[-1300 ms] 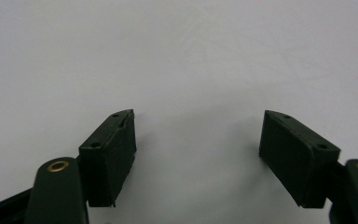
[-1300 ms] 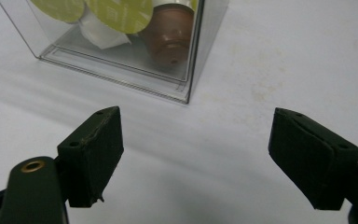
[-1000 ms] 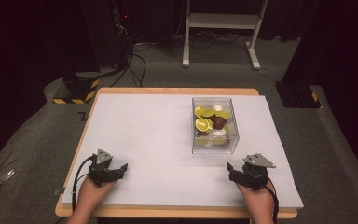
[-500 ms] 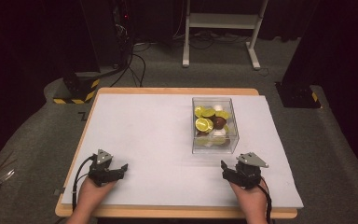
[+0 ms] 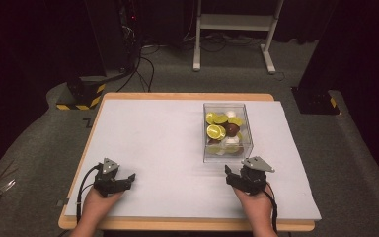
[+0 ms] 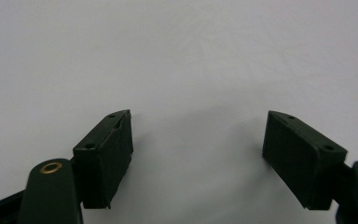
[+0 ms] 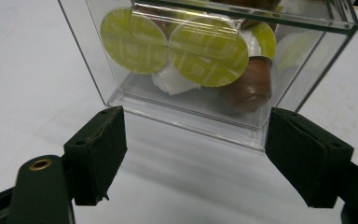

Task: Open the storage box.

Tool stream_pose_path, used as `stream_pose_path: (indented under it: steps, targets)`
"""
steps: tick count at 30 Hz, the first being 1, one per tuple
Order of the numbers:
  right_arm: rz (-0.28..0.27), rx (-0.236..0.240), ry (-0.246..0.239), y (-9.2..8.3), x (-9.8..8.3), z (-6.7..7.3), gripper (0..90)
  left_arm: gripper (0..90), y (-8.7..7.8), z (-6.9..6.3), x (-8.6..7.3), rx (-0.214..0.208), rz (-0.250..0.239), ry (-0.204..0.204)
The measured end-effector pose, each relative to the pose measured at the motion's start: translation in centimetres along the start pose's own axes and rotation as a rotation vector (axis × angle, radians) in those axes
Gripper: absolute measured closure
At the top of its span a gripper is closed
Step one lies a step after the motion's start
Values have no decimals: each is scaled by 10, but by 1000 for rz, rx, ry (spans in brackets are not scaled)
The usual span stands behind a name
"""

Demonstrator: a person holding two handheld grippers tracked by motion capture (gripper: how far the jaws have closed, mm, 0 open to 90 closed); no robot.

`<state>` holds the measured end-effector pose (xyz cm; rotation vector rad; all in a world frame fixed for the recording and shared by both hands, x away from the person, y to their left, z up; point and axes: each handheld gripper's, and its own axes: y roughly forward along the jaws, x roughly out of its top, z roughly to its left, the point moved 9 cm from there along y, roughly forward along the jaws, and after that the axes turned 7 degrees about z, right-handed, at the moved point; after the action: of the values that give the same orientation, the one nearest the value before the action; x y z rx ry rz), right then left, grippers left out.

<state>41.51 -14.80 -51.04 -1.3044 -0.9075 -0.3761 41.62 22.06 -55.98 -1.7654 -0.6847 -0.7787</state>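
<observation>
Black stand with yellow-striped base (image 5: 81, 95) and white frame (image 5: 234, 29) seen on floor beyond desk (image 5: 187, 96); nothing stood between right tool (image 5: 233, 174) and clear box (image 5: 227, 131). Box of green, brown, white capsules (image 7: 207, 49) lay on desk's right half, just ahead of right tool; jaws apart, empty. Left tool (image 5: 127, 178) well apart from box, over bare white sheet (image 6: 177, 56); jaws recently widened, nothing between. Room dark, grey carpet.

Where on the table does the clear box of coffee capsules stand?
In the high view the clear box stands on the white table cover, right of centre toward the far edge, just beyond the right gripper, whose open jaws face it.
</observation>
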Motion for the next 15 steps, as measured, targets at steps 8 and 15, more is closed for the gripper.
stream_pose_path:
  steps: [8, 15]
  targets:
    - [-6, -21, -1, 5, 7, 5, 198, 241, 0, -1, 0, -4, -3, -7]
    - [-17, -32, 17, 9, 13, 9, 190, 239, 0, -1, 0, -4, -2, -6]
